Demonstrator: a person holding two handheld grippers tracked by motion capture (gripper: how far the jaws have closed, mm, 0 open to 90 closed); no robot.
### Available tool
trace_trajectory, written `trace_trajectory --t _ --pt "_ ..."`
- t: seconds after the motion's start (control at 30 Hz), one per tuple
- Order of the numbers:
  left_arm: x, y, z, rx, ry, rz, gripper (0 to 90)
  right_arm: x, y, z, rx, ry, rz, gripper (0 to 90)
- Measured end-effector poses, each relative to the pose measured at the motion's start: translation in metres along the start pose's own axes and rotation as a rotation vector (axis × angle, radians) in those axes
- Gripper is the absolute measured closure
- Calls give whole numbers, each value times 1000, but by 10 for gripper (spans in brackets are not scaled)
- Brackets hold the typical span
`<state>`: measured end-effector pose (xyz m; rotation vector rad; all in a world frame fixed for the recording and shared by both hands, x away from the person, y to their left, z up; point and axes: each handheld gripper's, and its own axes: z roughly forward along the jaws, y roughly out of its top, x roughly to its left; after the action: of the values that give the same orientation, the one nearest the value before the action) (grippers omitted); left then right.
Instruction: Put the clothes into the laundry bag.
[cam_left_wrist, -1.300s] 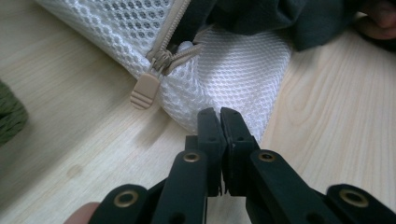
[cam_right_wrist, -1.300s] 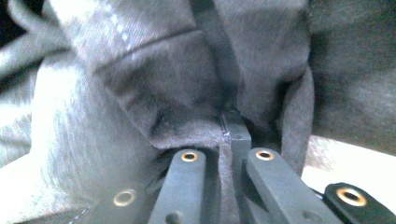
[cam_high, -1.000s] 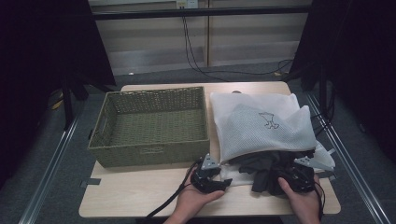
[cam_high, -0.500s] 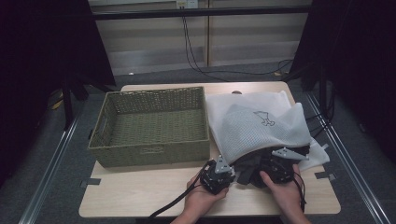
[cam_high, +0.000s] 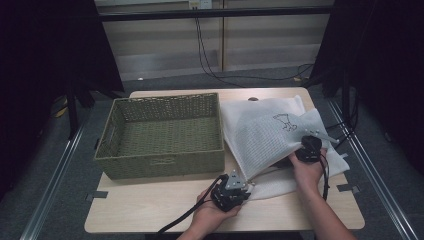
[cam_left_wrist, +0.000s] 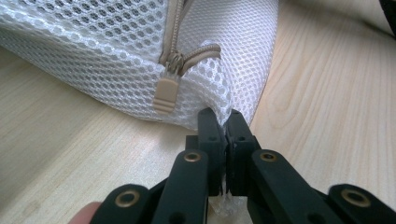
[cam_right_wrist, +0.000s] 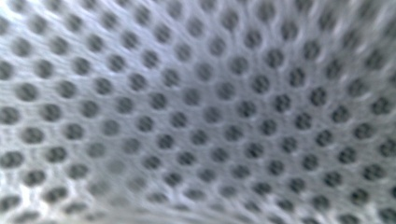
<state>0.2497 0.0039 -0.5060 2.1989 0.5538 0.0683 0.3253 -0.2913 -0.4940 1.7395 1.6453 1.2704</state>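
in the high view your left gripper (cam_high: 240, 186) pins the near corner of the white mesh zippered laundry bag (cam_high: 270, 135) to the pale wooden table (cam_high: 150, 210), likely to anchor it while your right gripper (cam_high: 306, 150) lifts the bag's upper layer farther right; the green woven basket (cam_high: 162, 135) sits just beside the bag. in the left gripper view the jaws are clenched on a fold of mesh, with the beige zipper pull (cam_left_wrist: 166, 91) hanging just beyond the fingertips (cam_left_wrist: 210, 122), untouched. in the right gripper view blurred mesh (cam_right_wrist: 198, 112) lies right against the lens; the jaws there read as closed, though you cannot tell whether they grasp fabric.
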Motion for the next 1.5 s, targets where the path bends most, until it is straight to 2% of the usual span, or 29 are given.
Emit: trace_trajectory --t 0.03,0.13,0.23,0.27,0.33,0.37,0.43,0.5,0.57,0.6,0.67,0.7,0.8,0.83,0.9,1.03,1.07,1.13,1.2,1.27,1.3,1.37,1.4,1.43,1.47,1.5 --pt "1 0 -1 13 3 7 870 -1 0 -4 4 15 -13 793" --pt "4 0 -1 0 2 -32 854 1 -5 -26 34 75 -116 562" --pt "5 -1 -2 -3 6 -47 821 1 -18 -57 30 106 -214 472" --pt "5 -1 -1 -7 9 -54 804 -1 -23 -70 32 118 -223 458" --pt "5 0 -1 -7 16 -49 784 -8 -27 -86 23 149 -209 438" --pt "5 0 -1 -11 22 -48 770 -12 -27 -94 17 147 -219 432" --pt "5 -1 -1 -16 36 -54 712 -20 -25 -107 -5 109 -250 422" --pt "5 -1 -1 -15 39 -57 689 -30 -22 -115 -44 54 -245 397" --pt "5 0 -1 -18 41 -65 686 -37 -21 -110 -33 -16 -248 348" --pt "5 0 -1 -16 43 -62 690 -41 -22 -102 -10 -50 -249 329" --pt "6 0 -1 -11 47 -64 744 -43 -23 -85 27 -87 -267 348" --pt "6 0 -1 -9 47 -64 770 -43 -23 -78 43 -94 -275 426" --pt "6 1 -2 4 43 -66 822 -43 -28 -57 102 -72 -292 738" --pt "5 1 -2 5 44 -71 831 -44 -31 -50 143 -56 -287 811" --pt "5 1 -3 12 53 -47 837 -45 -30 -53 162 -55 -251 862" --pt "7 -2 -8 25 37 -42 841 -42 -40 -68 184 -68 -225 873" --pt "8 -3 -11 24 33 -52 841 -38 -43 -74 198 -78 -232 877" --pt "10 -8 -17 33 31 -47 841 -30 -50 -89 235 -86 -232 881" --pt "10 -12 -21 24 23 -58 839 -25 -56 -97 242 -85 -253 881" --pt "8 -15 -24 23 26 -50 833 -22 -60 -103 247 -69 -271 880" --pt "7 -16 -24 13 27 -49 822 -22 -61 -105 248 -64 -260 879" --pt "7 -16 -28 -1 72 -65 741 -22 -61 -108 224 -33 -243 865" --pt "7 -16 -31 -26 82 -96 665 -23 -62 -111 190 -13 -245 828" --pt "7 -13 -36 -51 81 -120 586 -22 -61 -115 154 8 -239 774" --pt "8 -9 -44 -85 80 -127 503 -19 -60 -120 126 24 -239 702" --pt "6 -6 -49 -106 96 -127 457 -18 -58 -126 93 40 -246 617"
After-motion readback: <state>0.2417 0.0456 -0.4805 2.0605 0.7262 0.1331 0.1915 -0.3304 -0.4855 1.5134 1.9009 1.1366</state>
